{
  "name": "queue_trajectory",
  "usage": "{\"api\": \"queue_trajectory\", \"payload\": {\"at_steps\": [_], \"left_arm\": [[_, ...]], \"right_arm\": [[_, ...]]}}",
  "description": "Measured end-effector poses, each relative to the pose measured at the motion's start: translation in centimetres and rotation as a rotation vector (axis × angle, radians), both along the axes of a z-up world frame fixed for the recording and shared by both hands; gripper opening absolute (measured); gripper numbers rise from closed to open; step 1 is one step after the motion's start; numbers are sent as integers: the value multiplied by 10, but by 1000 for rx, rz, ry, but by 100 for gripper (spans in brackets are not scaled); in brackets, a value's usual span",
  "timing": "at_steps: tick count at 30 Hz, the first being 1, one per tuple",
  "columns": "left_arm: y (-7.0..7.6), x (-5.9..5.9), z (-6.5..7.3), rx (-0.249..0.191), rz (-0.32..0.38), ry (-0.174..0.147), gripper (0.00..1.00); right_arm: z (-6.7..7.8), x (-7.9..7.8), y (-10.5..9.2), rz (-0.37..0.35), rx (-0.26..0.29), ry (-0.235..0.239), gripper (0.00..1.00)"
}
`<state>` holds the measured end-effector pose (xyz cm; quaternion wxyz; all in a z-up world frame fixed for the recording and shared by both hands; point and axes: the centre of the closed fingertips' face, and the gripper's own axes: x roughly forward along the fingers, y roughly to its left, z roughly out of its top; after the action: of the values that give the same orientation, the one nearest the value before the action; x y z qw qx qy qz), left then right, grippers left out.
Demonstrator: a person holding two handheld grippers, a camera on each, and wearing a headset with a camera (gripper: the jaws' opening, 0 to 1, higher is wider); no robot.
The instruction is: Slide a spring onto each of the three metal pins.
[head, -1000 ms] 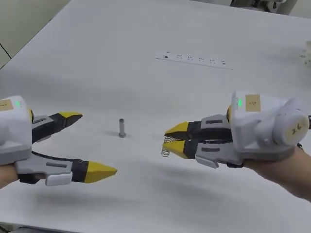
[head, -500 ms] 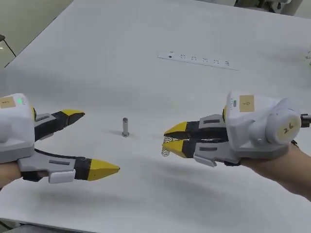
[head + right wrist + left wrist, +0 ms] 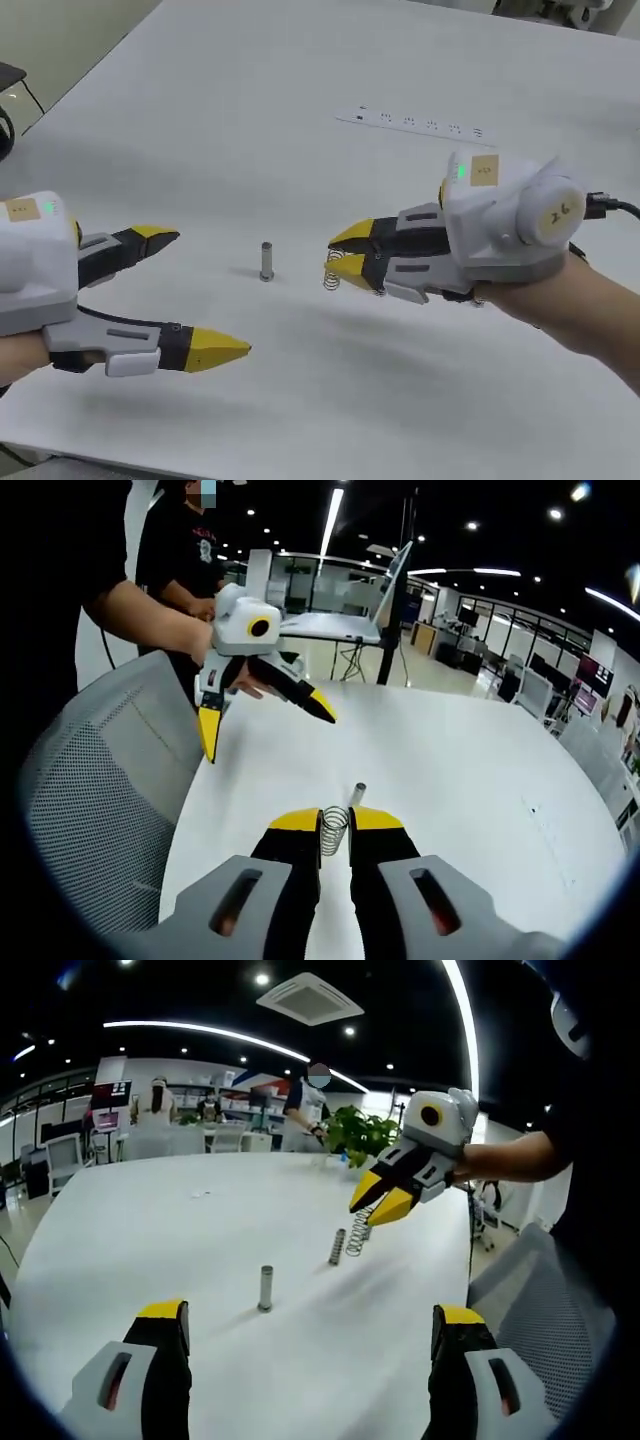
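The right gripper (image 3: 338,258), fingers narrowed on the spring (image 3: 337,272), holds it near the upright pin (image 3: 266,261). The soft coil may flex, catch the pin's rim or topple the unsteadied pin. The left gripper (image 3: 203,291) hangs wide open. Bare tabletop (image 3: 300,120) surrounds the pin, edges well apart.

The table (image 3: 300,120) reads to me as a smooth, matt white top. At centre, the pin (image 3: 267,261) is dull grey metal, satin rather than polished. The spring (image 3: 338,271) is thin, bright metal wire. I take the housings of the left gripper (image 3: 203,292) and right gripper (image 3: 335,262) for smooth white plastic with a slight gloss. Their jaws are black and grey plastic, tipped in matt yellow. The power strip (image 3: 420,125), upper centre, looks like white plastic. In the right gripper view, the chair (image 3: 90,780) at left is grey woven mesh.
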<state>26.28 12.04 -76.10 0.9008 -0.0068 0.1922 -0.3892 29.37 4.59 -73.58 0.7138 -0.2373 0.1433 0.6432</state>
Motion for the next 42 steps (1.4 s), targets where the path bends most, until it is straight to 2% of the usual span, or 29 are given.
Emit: {"api": "queue_trajectory", "payload": {"at_steps": [4,17,20,29,42], "left_arm": [[-1,-1,-3,12,-10,5,98],[-1,-1,-4,9,-9,7,98],[-2,0,-1,-8,-6,3,98],[-3,1,-3,-4,-8,2,98],[-4,5,-3,-5,-9,0,98]], "right_arm": [[1,7,7,-3,4,-1,7],[2,22,25,-9,7,2,7],[3,26,29,-16,5,-2,7],[5,32,46,-18,9,0,7],[0,40,67,-37,33,35,7]]}}
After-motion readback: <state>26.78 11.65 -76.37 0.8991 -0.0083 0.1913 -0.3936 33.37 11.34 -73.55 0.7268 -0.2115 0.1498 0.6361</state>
